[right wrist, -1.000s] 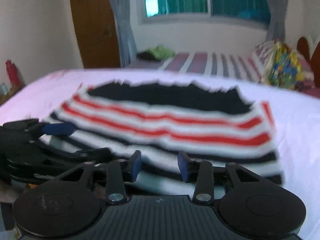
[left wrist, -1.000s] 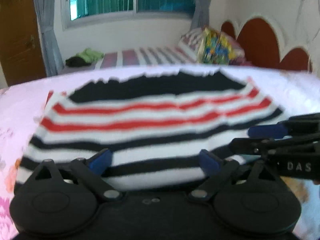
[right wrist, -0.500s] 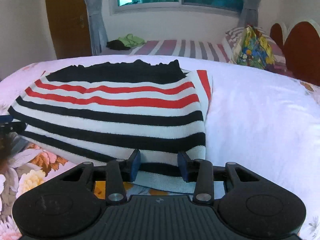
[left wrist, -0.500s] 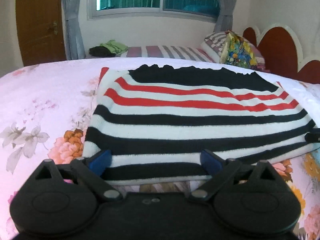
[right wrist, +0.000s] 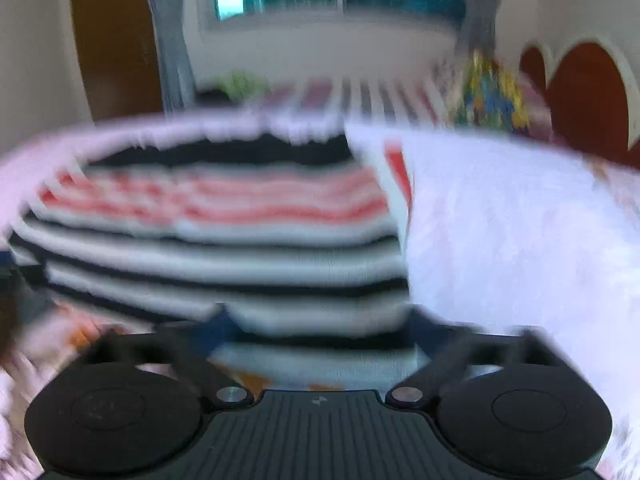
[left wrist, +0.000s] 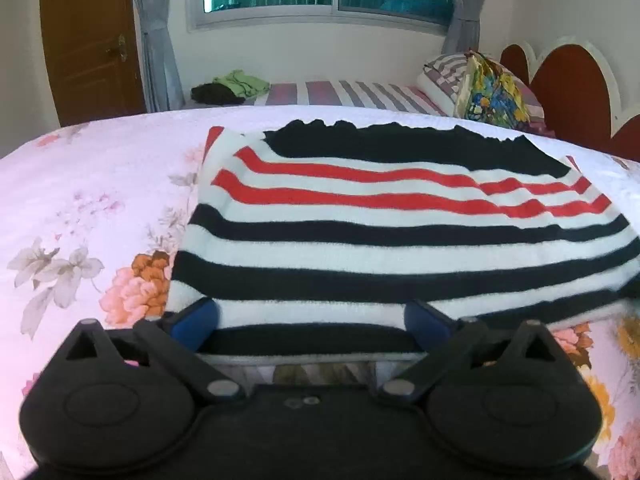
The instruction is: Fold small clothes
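A folded knit top [left wrist: 380, 248] with black, white and red stripes lies flat on the floral pink bedsheet [left wrist: 80, 208]. My left gripper [left wrist: 312, 320] sits at its near left corner. The jaws are opening wide, the near hem lies between the blue pads, and they do not press it. The right wrist view is blurred. There the same top [right wrist: 224, 248] fills the left half, and my right gripper [right wrist: 320, 330] is at its near right corner. Its jaws are also opening, with the hem lying loose between them.
Pale bedsheet [right wrist: 520, 220] stretches right of the top. Behind stands a second bed with a striped sheet [left wrist: 352, 94], green and dark clothes [left wrist: 230, 88] and a colourful pillow [left wrist: 494, 94]. A red headboard [left wrist: 572, 84] is at the right and a wooden door [left wrist: 88, 40] at the left.
The right gripper's jaws went from narrow to wide. Both grippers drew apart toward opposite corners of the top. The right view has gone blurry.
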A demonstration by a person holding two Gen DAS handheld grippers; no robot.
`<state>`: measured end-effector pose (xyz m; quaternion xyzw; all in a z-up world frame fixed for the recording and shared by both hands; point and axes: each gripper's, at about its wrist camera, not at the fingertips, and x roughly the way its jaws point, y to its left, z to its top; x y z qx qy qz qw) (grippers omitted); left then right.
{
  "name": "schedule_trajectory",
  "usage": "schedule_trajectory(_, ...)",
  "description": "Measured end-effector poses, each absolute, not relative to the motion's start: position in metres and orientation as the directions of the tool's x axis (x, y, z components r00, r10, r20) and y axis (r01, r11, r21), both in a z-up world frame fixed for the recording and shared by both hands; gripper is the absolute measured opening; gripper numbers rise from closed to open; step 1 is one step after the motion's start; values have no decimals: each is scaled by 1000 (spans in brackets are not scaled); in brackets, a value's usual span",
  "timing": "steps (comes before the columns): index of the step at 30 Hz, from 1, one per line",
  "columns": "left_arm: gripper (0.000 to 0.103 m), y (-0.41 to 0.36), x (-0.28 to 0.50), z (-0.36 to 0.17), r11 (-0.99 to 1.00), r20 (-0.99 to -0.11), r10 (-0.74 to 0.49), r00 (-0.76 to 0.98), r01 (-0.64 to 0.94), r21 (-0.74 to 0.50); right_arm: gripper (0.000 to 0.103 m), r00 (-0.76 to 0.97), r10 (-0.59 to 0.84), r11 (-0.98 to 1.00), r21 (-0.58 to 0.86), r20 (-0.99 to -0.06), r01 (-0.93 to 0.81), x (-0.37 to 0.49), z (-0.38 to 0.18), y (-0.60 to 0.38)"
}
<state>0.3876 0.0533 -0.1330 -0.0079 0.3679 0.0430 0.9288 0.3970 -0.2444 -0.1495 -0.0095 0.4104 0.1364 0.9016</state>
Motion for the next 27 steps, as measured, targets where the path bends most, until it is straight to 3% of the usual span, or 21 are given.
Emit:
schedule_trajectory(5,101,55,388,-133,997,-691,70,719,-77,21,99,654,237,968,117,-718,-221,388,-137,-252)
schedule_trajectory(8,101,55,388,-132,997,-695,69,716,-74,23,95,719,221,973,96,-659,-211,378,-122,-251)
schedule_trajectory(10,101,55,388,-132,997,-694,70,716,-73,25,85,740,233,970,95,-631,-224,375,-119,-249)
schedule_trajectory(12,102,55,388,-133,997,-691,71,720,-72,27,80,656,155,971,-8,-739,-238,388,-140,-238)
schedule_trajectory(15,102,56,387,-133,997,-693,67,718,-66,29,80,651,176,978,55,-739,-201,391,-131,-245)
schedule_trajectory(24,103,63,370,-127,998,-696,57,715,-55,26,80,754,224,973,96,-618,-210,366,-99,-252)
schedule_trajectory(27,103,66,371,-130,998,-696,43,717,-65,-5,80,666,209,970,66,-716,-232,385,-119,-243)
